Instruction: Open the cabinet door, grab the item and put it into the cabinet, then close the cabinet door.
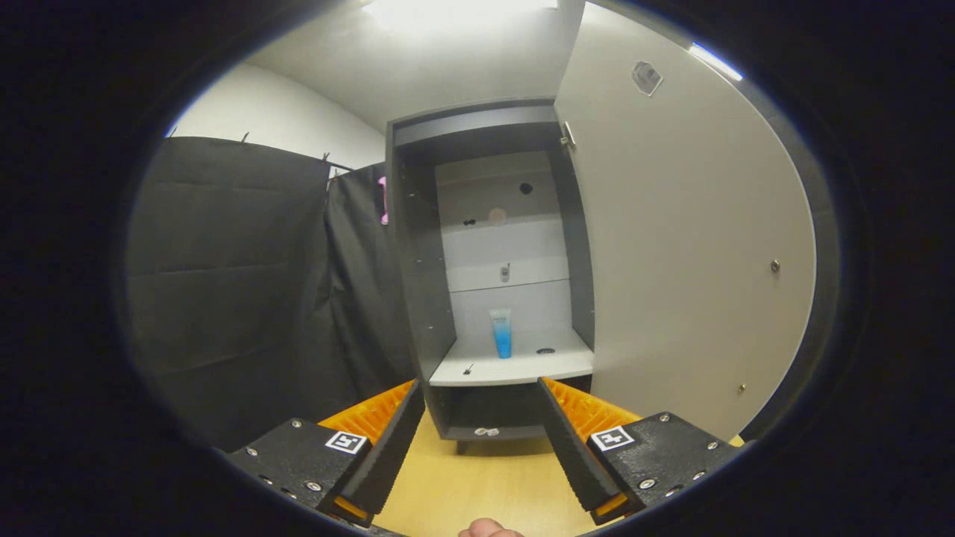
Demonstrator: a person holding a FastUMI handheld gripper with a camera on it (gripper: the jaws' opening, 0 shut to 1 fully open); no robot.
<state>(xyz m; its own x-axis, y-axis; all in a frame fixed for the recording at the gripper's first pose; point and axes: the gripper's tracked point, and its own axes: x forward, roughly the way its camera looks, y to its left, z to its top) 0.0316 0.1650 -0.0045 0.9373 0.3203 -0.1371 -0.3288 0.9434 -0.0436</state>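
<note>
Claw [481, 418] spread wide, holding nothing; black ribbed pads backed with orange, one finger [388, 447] to the left and the other to the right, each carrying a small square marker on its black block. Between the fingers, bare pale wooden floor [477, 485], with the tip of a person's finger [489, 529] just showing at the near edge.

Beyond the fingertips, a tall dark grey cabinet [418, 298] standing open. Door [686, 246] swung out to the right, pale inner face turned toward the camera, hinged at the cabinet's right side, with a sticker near the top and small screw heads lower down.

Inside, on the white shelf [515, 365], a blue tube [501, 333] standing upright, cap down, close to the back panel and roughly centred. Well apart from the claw, ahead of it and higher, lined up with the gap between the two fingers. No contact with either pad.

Small dark hole just right of the tube on the shelf; small dark speck near the shelf's front left. Lower compartment dark beneath the shelf.

Left of the cabinet, black cloth wall [239, 283] hanging from clips.
</note>
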